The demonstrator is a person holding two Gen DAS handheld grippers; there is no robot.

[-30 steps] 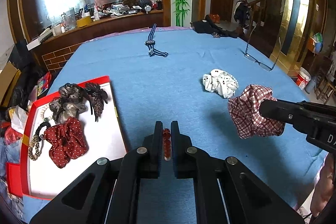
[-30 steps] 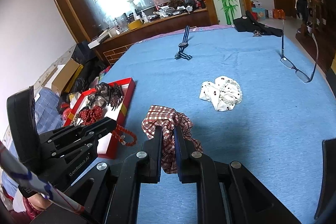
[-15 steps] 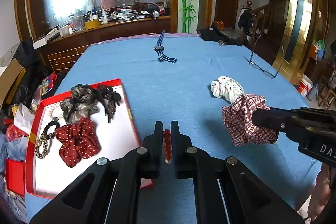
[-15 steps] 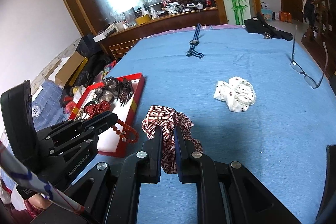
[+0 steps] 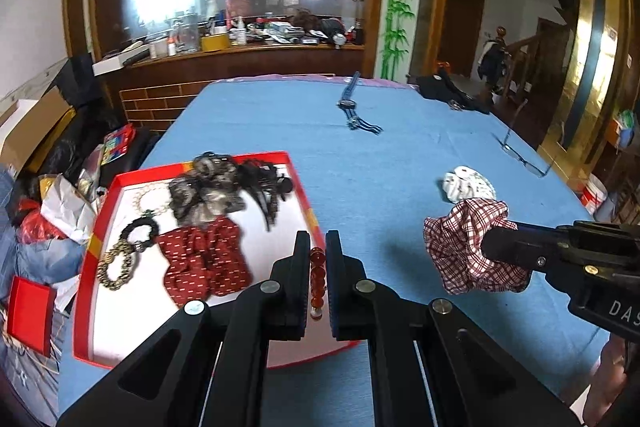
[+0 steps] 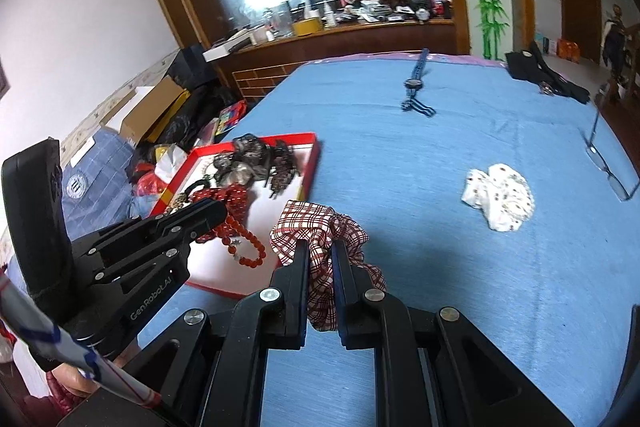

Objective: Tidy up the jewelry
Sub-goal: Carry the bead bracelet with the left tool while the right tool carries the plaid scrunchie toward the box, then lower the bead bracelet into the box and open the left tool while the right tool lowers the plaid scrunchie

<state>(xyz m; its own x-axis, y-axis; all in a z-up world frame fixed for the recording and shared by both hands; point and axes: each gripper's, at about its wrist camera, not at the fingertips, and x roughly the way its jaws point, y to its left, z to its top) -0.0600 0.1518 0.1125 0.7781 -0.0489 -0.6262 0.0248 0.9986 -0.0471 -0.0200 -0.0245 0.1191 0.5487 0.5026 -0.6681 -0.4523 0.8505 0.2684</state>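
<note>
So the left gripper point(image 5: 317, 269) is clamped tight on a red bead bracelet point(image 5: 316, 281), which is seen as a short column of beads pinched between the jaws at the bottom middle of the left wrist view. In the right wrist view the rest of that bracelet point(image 6: 244, 241) is seen dangling in a loop off the left gripper's tip point(image 6: 218, 211), over the near right part of the red tray point(image 6: 310, 163).

The right gripper point(image 6: 320, 267) is closed on a red plaid scrunchie point(image 6: 320, 231), and the fabric is bunched up between and above the jaws at the lower middle of that frame. From the left wrist view the same scrunchie point(image 5: 466, 247) is seen held off the blue tablecloth point(image 5: 380, 187), at the right of the frame.

In the tray point(image 5: 96, 239), at the left of the left wrist view, a dark red dotted scrunchie point(image 5: 204, 259), a grey-brown hair piece point(image 5: 204, 187), a black claw clip point(image 5: 268, 187) and a few beaded bracelets point(image 5: 120, 259) are already laid out.

Further out on the cloth, a white dotted scrunchie point(image 5: 468, 183) is lying right of centre, a blue-strapped watch point(image 5: 352, 107) is up near the top middle, and a pair of glasses point(image 5: 524, 155) is by the right edge.
</note>
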